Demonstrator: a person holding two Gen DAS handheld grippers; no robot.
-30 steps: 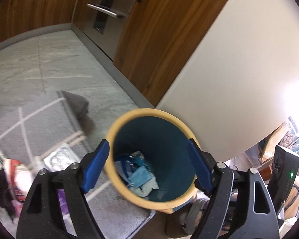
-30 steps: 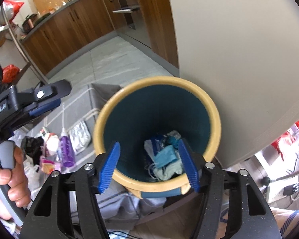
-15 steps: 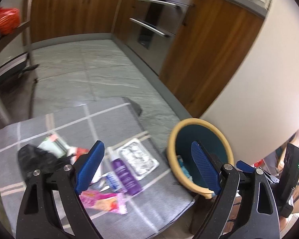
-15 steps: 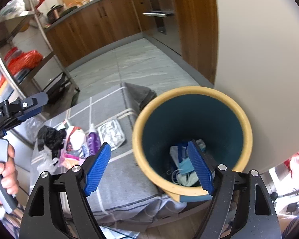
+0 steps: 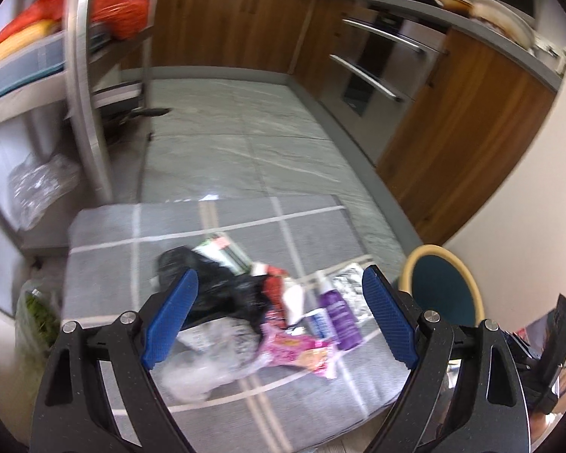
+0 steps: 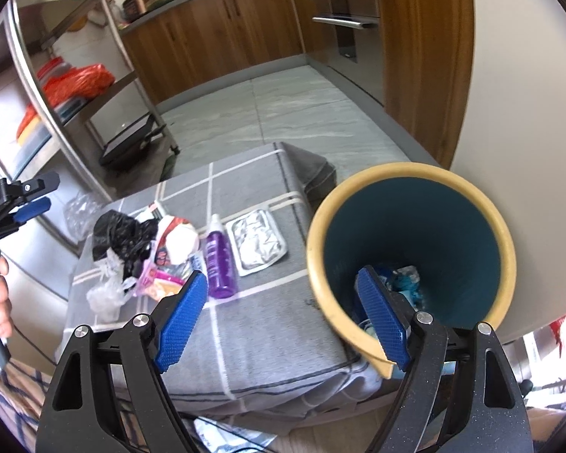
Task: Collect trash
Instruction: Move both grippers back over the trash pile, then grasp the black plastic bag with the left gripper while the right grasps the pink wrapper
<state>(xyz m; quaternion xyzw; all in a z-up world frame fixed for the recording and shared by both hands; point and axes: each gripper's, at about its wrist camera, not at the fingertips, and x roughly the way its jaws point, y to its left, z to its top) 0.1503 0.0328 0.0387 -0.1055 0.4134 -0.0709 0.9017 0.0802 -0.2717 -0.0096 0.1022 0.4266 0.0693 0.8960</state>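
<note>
2 tongs spread, empty, bin beside cushion edge

On the cloth-covered table a heap of trash lies at the left: a crumpled bag, wrappers before it, and a bottle at its right. Just right of the bottle lies a foil tray. The bin stands at the table's right edge, with trash inside. Behind the table are the floor and the cabinets; a shelf rack stands at the left.

wooden cabinets, steel oven handles, metal shelf rack, grey floor tiles
</note>
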